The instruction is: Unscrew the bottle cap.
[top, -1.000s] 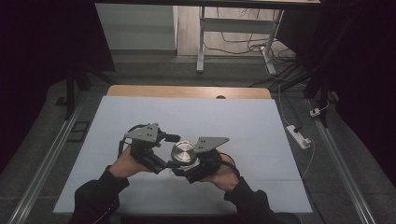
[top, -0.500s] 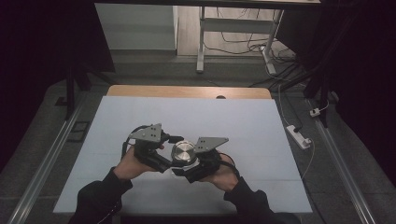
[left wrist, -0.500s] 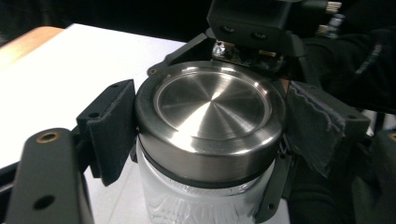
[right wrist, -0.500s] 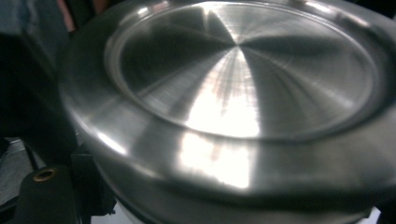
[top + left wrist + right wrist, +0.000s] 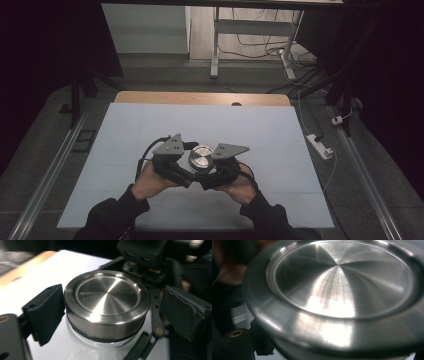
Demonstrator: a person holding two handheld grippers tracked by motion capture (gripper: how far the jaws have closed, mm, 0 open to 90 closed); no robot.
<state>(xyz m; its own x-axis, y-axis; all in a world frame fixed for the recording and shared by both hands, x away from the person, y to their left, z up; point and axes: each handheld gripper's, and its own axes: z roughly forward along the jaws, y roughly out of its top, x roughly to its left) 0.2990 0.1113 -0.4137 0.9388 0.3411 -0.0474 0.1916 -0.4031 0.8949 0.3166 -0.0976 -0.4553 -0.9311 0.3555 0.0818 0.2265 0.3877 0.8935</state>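
1. Jar (image 5: 100,350) w/ steel lid (image 5: 107,300) stands on the white table (image 5: 280,145), near the person's edge, between both grippers. Glass body is visible below the lid in the left gripper view; a dark seal ring runs under the lid rim.
2. Left gripper (image 5: 110,312): jaws wide, one pad just beside the lid's left side, the other pad apart from it on the right. Not clamped yet.
3. Right gripper (image 5: 220,167): sits v. close to the jar, lid looms huge in its own view. Jaw state: can't tell, pads aren't clear there.
4. Step in hand, as I judge it: left closes on the lid, prob. to twist it off while the right steadies the jar.
5. To do it well:
   - centre the lid between the left pads before closing, so it isn't shoved sideways.
   - grip the lid's side wall, above the seal ring, not the glass.
   - keep pads level w/ the rim; polished steel looks slippery, a tilted grip may skid.
   - right gripper should hold the glass body low, clear of the left jaws.
6. Risk: grippers are crowded, so they may collide.
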